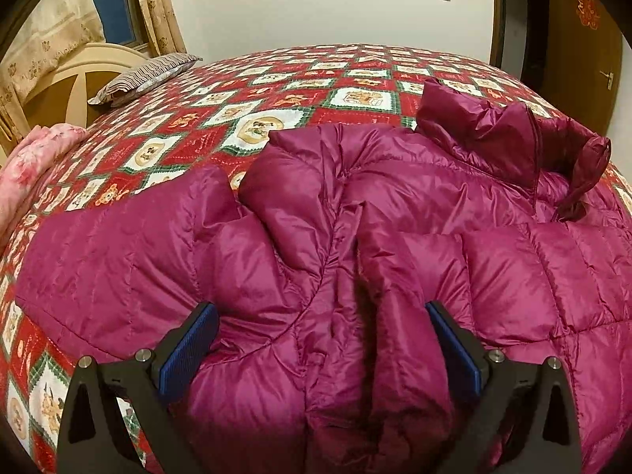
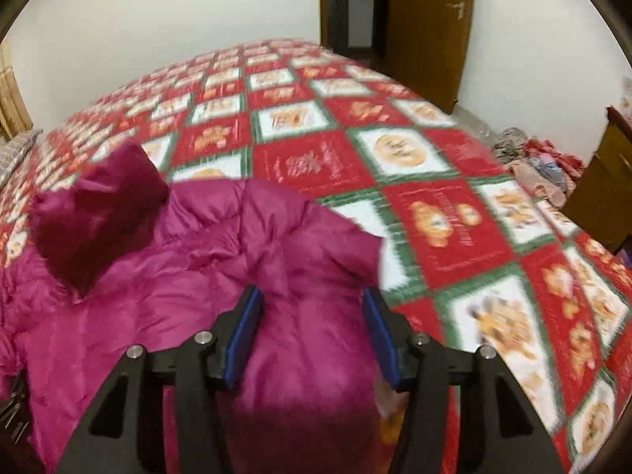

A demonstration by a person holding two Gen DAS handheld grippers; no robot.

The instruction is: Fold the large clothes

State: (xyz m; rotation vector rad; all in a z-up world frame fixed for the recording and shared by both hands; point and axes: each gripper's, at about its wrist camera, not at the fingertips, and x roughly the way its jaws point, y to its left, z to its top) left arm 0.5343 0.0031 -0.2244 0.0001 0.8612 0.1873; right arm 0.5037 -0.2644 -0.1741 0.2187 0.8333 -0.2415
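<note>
- Between the left gripper's point(image 1: 322, 312) wide-parted fingers point(image 1: 189, 345), in the left wrist view, the magenta down jacket point(image 1: 355, 237) is lying rumpled on the bed point(image 1: 276, 91), its front placket running straight ahead between the blue pads; nothing is being pinched.
- Ahead and to the right of those fingers the collar point(image 1: 513, 142) is standing up in a bunched heap, and far off to the left a striped pillow point(image 1: 146, 75) and a pink blanket point(image 1: 35, 166) are sitting at the bed's edge.
- In the right wrist view, the right gripper point(image 2: 312, 300) is also spreading its fingers point(image 2: 245, 335) apart around a puffy jacket edge, gripping nothing; the frame is blurring with motion.
- Only this view is showing a clothes pile point(image 2: 541, 166) on the floor, off to the right beyond the bed.
- Risk, as I judge it: the slick, air-filled shell is likely to slip from the pads or spring back open if they are catching only the top layer, leaving a crooked fold.
</note>
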